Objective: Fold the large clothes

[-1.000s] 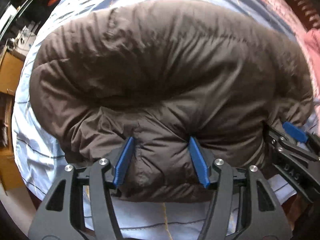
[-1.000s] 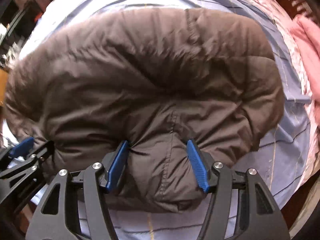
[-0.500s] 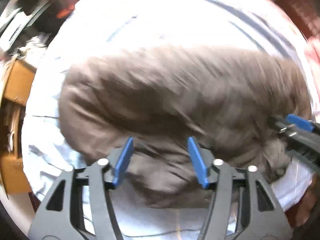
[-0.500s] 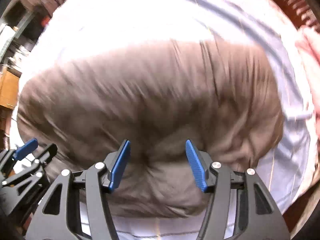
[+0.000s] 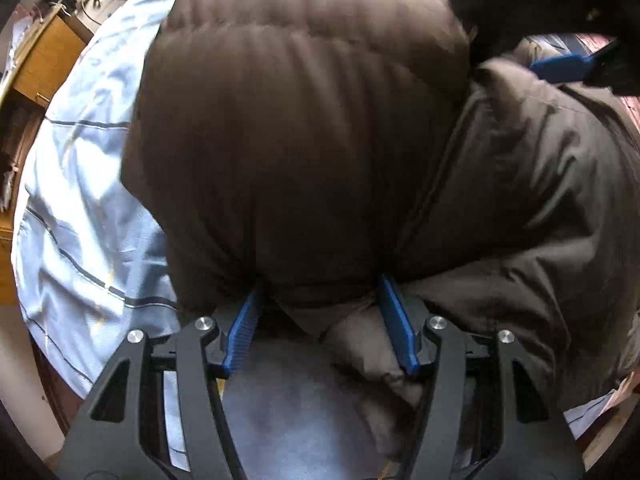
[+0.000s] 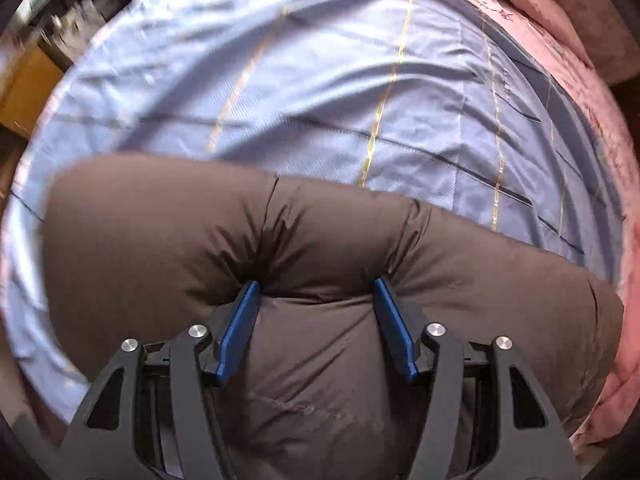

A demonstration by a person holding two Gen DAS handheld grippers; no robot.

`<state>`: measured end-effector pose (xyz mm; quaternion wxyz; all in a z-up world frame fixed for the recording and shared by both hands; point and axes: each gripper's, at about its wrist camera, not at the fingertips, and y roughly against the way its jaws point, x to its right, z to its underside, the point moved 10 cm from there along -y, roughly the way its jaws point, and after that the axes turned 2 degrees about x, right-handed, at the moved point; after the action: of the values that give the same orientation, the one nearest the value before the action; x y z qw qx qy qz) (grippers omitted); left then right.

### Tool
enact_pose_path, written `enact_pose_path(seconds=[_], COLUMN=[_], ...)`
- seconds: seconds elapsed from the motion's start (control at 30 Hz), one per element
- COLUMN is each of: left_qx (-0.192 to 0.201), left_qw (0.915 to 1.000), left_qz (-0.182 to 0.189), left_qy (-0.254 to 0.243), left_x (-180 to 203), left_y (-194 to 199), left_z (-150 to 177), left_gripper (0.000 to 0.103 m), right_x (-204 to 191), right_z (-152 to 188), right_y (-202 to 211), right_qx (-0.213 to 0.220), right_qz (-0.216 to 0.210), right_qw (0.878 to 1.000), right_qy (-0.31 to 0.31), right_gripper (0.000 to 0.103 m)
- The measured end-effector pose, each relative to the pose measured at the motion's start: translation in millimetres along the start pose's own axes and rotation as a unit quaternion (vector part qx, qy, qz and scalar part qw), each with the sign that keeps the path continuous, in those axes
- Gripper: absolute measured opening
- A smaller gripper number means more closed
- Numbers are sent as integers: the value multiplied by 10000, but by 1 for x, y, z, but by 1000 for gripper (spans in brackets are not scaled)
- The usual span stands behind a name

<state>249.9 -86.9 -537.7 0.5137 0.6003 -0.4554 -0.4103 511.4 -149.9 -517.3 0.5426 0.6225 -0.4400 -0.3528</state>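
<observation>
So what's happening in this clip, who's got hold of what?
A person with a handheld gripper in each hand is folding a puffy brown jacket on a bed with a light blue striped sheet. The left gripper is clamped on a bunched fold at the jacket's near edge, its blue pads sunk into the padding. The right gripper pinches a thick roll of the same jacket the same way. A pink quilt lies along the sheet's far side.
</observation>
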Motion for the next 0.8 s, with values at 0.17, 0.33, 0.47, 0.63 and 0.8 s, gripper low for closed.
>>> enact_pose_path(seconds=[0.17,0.33,0.47,0.63,0.8], left_qx=[-327,101,1114,1348,667], left_qw=[9992,9992,9925,9757,9872], left_qz=[247,341,351,686,758], left_qy=[3,182,-353,-1585,-1238], left_x=[-6,-14,17,137,167], left_y=[-23,43,115,115,36], left_z=[-21,-40,-58,-54,-35], left_gripper=[66,55,62,64,70], right_x=[6,44,136,241,252], right_z=[8,11,29,69,91], right_y=[-28,38,82,59,18], right_qx=[-100,502,859,146,-265], right_qz=[388,-608,-332,142,65], right_qw=[9986,9961,9923,9907,9911], right_qy=[351,-388,-832,-1348,-1306], right_gripper=[63,59,59,60,64])
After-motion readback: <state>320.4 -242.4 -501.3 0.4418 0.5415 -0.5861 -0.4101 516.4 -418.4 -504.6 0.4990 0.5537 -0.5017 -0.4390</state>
